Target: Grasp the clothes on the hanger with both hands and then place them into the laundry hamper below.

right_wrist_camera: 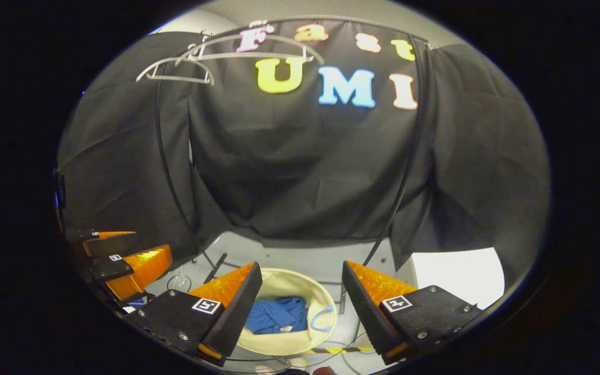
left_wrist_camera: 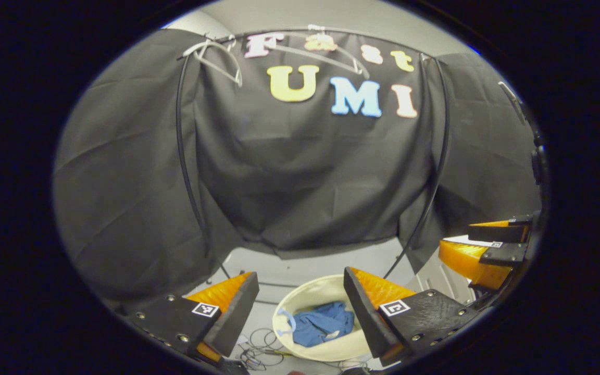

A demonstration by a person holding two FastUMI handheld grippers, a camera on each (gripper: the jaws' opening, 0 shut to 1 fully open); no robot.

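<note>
— Looking down past the left gripper [left_wrist_camera: 300, 307], I see its fingers spread wide apart with nothing between them. Same with the right gripper [right_wrist_camera: 300, 302]: fingers apart, holding nothing.

— And the clothes?

— Blue clothes [left_wrist_camera: 325, 323] lie bunched in the bottom of the laundry hamper [left_wrist_camera: 308, 291], the cream round one on the floor just beyond both sets of fingers. From the right gripper view the blue clothes [right_wrist_camera: 276, 315] sit the same way inside the laundry hamper [right_wrist_camera: 323, 299], wholly below its rim as far as I can tell.

— So the job's done?

— I'd judge so. The garment is in and both grippers are free of it. All that looks left is drawing the hands back.

— Anything in the way?

— Not much. Loose cables [left_wrist_camera: 258, 349] trail on the floor [left_wrist_camera: 305, 265] beside the hamper, and a white box [right_wrist_camera: 459, 276] stands off to one side. The two grippers are near each other, side by side, so they'd want to keep from knocking together.

— What about farther back?

— The black cloth wall [left_wrist_camera: 305, 172] hangs behind, with a thin dark rack frame [left_wrist_camera: 183, 156] curving up in front of it. At the top, pale hangers [left_wrist_camera: 216, 57] hang on the rail, bare as far as I can make out; the hangers [right_wrist_camera: 185, 65] in the right gripper view carry nothing either. I see no more clothes waiting up there.
</note>
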